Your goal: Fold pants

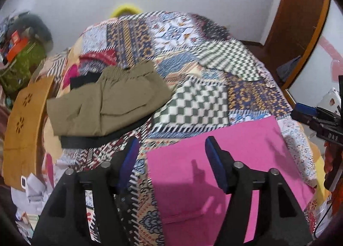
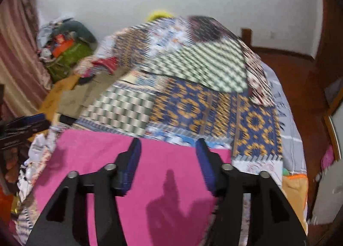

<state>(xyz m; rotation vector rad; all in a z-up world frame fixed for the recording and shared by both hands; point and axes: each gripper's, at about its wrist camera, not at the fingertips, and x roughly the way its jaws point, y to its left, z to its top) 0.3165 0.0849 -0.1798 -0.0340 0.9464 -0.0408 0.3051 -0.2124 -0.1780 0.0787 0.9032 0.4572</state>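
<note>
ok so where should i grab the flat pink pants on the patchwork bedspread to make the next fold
Probably the two far corners of the flat pink pants, one per gripper. The left gripper and right gripper both hang open above the cloth, nothing between the jaws. It lies smooth on the patchwork bedspread, its far edge straight and exposed, so come down from above and pinch that edge.

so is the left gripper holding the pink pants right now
No, the left gripper is open with nothing between its blue pads, and the flat pink fabric pants lie on the patterned patchwork bedspread below it.
</note>
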